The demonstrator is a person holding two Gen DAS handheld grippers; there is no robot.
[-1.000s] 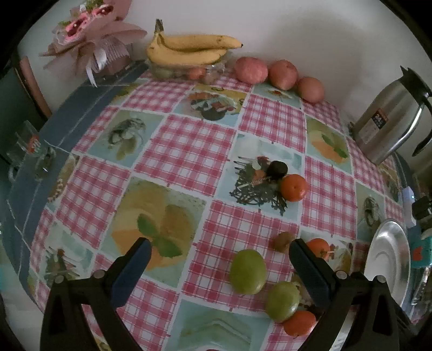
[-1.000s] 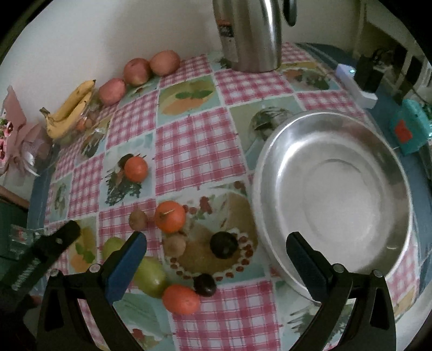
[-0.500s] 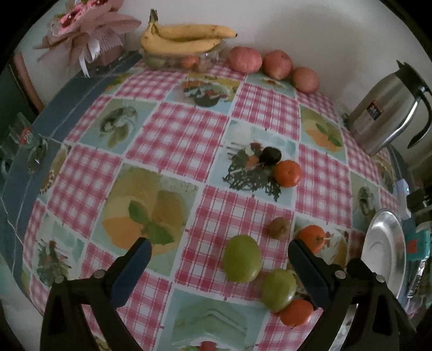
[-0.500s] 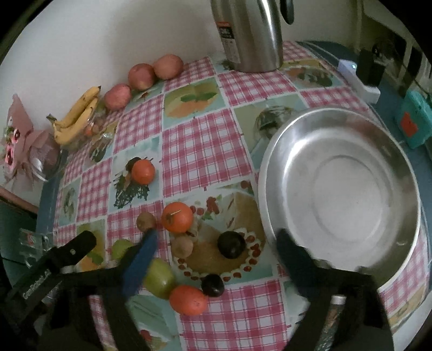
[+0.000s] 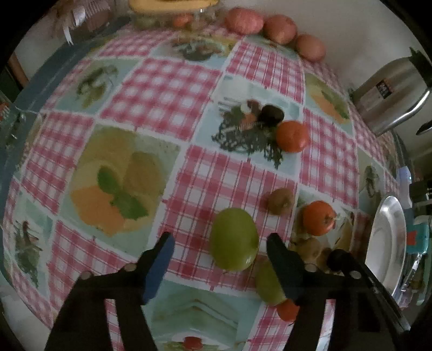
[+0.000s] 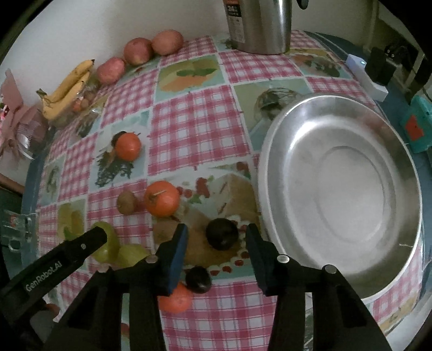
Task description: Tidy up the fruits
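Observation:
A large green fruit (image 5: 233, 239) lies on the checked tablecloth between the fingers of my left gripper (image 5: 220, 244). Those jaws are closing, with the right pad near the fruit and the left pad still well apart from it. A dark round fruit (image 6: 222, 234) lies between the fingers of my right gripper (image 6: 216, 233), whose jaws are also closing, with a gap on each side. The steel plate (image 6: 270, 167) stands just right of it, with nothing in it. One left finger (image 6: 89, 240) shows at the lower left of the right wrist view, over the green fruit.
Oranges (image 6: 161, 198) (image 6: 128, 145) (image 6: 175, 299), a kiwi (image 6: 126, 202), a small dark fruit (image 6: 198, 279) and a second green fruit (image 6: 132, 255) lie around. Red apples (image 6: 137, 50), bananas (image 6: 67, 86) and a steel kettle (image 6: 259, 24) stand along the wall.
Both pairs of jaws have narrowed. My left gripper has sunk toward the table, so the green fruit now lies between its fingers. The right gripper has stayed over the dark fruit.

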